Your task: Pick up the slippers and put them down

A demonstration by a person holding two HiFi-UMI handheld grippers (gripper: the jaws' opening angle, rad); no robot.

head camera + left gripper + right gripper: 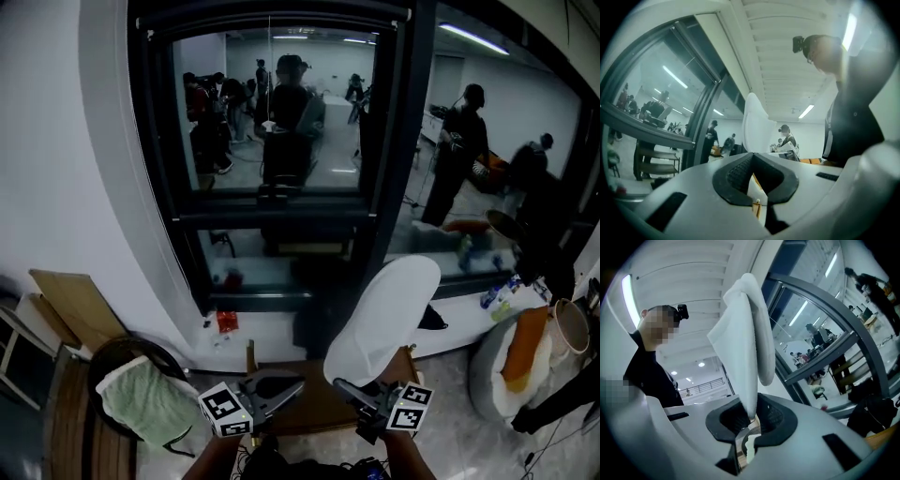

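Observation:
A white slipper (380, 323) stands upright in front of the dark window, its lower end pinched in my right gripper (361, 389). In the right gripper view the slipper (743, 343) rises straight out of the jaws of the right gripper (750, 414), which press on it from both sides. My left gripper (281, 386) is raised beside it on the left, apart from the slipper. Its jaws meet at the tips with nothing between them (752, 157). The left gripper view shows the same slipper (757, 126) beyond its jaws. No second slipper is in view.
A brown wooden stool or small table (314, 408) lies below both grippers. A round chair with a pale green cloth (145, 398) stands at the left. A white beanbag with an orange item (525, 352) is at the right. Several people stand behind the window (281, 122).

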